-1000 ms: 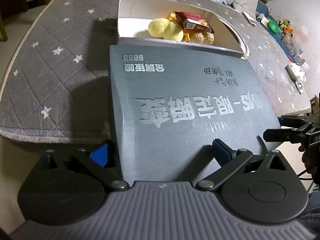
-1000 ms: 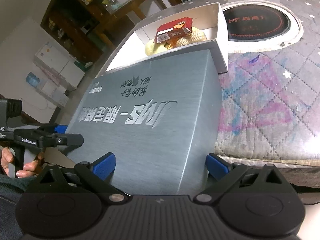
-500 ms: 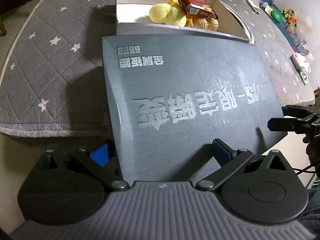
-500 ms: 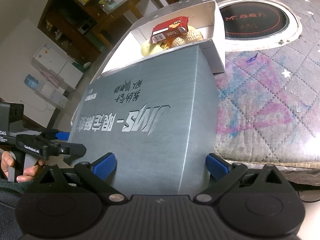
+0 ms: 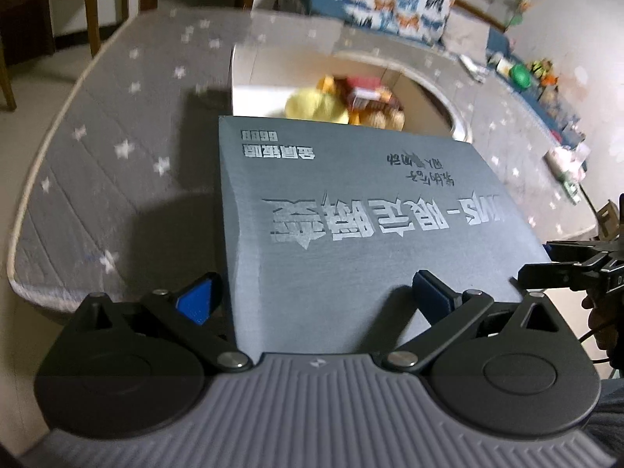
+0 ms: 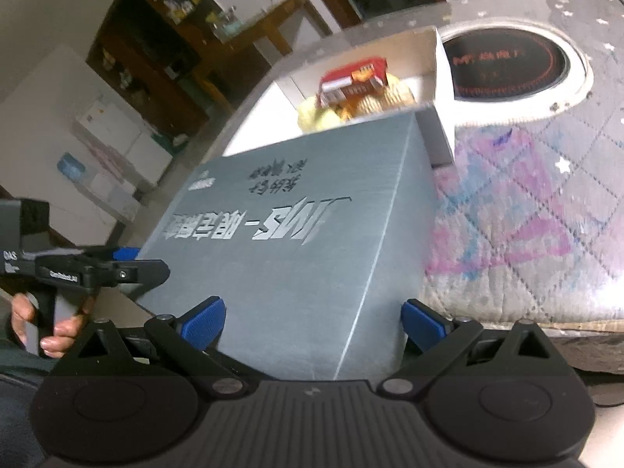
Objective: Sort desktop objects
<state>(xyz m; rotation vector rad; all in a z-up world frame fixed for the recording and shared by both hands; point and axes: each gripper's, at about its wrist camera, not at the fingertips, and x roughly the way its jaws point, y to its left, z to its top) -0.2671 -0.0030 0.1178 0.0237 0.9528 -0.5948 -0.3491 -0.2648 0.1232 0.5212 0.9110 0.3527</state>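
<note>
- Left wrist view: the left gripper (image 5: pixel 312 300) pinches the near left corner of the grey lid (image 5: pixel 351 214), one blue pad beside its left edge and the other pressed onto its printed top.
- The lid is held off the table (image 5: pixel 117 195), tilted, with its far edge just short of the open white box (image 5: pixel 249 78).
- Inside the box lie a yellow plush toy (image 5: pixel 312 105), a red packet (image 5: pixel 366 87) and some brownish items, blurred.
- The right gripper (image 5: pixel 565 269) shows at the lid's right edge.
- Right wrist view: the right gripper (image 6: pixel 312 323) straddles the lid's (image 6: pixel 292 253) near right corner, a blue pad on each side, clamped on it as far as I can judge.
- The left gripper (image 6: pixel 97 273), held in a hand (image 6: pixel 35 327), grips the lid's left edge.
- The white box (image 6: pixel 440 89) sits beyond the lid with the red packet (image 6: pixel 351 78) on top of its contents; a round black hob (image 6: pixel 507 66) is set into the table to its right.
- Judgement: the sorting looks done, and the step in hand is closing the box.
- The next move calls for both hands to carry the lid forward level, square its corners over the box walls, then lower it evenly; the piled packet could stop it seating.
</note>
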